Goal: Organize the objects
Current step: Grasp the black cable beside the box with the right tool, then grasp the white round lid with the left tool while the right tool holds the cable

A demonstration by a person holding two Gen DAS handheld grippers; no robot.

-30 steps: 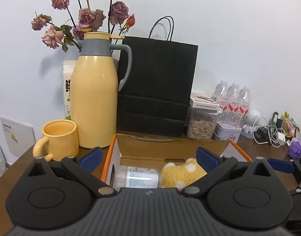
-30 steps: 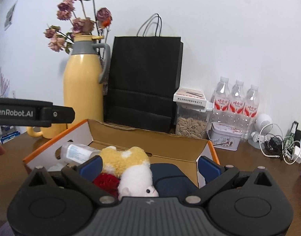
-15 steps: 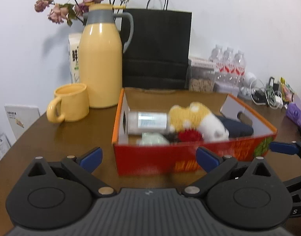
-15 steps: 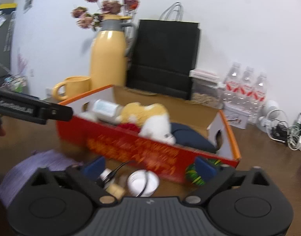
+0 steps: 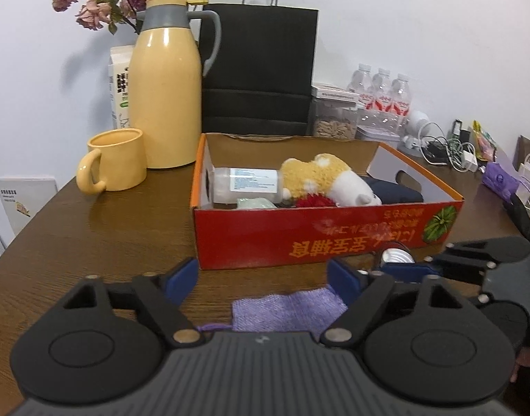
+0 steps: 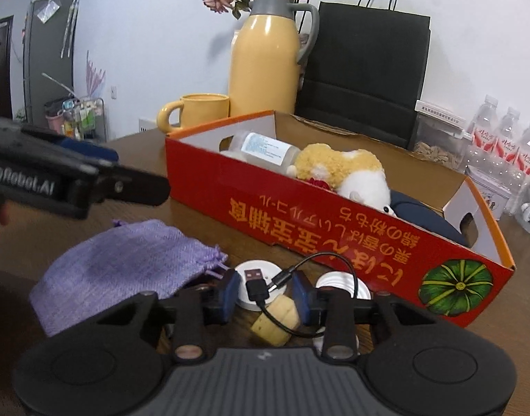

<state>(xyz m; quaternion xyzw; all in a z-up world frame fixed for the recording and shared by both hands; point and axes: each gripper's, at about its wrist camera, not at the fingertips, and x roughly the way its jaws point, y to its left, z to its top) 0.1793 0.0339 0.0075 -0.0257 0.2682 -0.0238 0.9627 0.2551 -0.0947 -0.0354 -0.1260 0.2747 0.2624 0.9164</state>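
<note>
A red cardboard box (image 5: pixel 327 239) holds a plush toy (image 5: pixel 320 176), a clear bottle (image 5: pixel 244 183) and a dark cloth. In front of it a purple pouch (image 5: pixel 289 312) lies on the table. My left gripper (image 5: pixel 263 277) hangs over the pouch with its jaws closing, and the pads are clear of the fabric. My right gripper (image 6: pixel 265 293) is low over a coiled black USB cable (image 6: pixel 258 284), a white disc (image 6: pixel 261 270) and a cork (image 6: pixel 275 319). Its jaws are closing around the cable's plugs, and I see no pad pressing on them.
A yellow jug (image 5: pixel 164 83) and yellow mug (image 5: pixel 116 159) stand left of the box, with a black paper bag (image 5: pixel 261 69) behind. Water bottles (image 5: pixel 382 93), a seed jar and loose chargers (image 5: pixel 448 149) fill the back right. A second white disc (image 6: pixel 341 284) lies by the box.
Both grippers pulled back from over the box and sank to the table in front of it. The right jaws narrowed around the cable; the left jaws narrowed slightly over the pouch.
</note>
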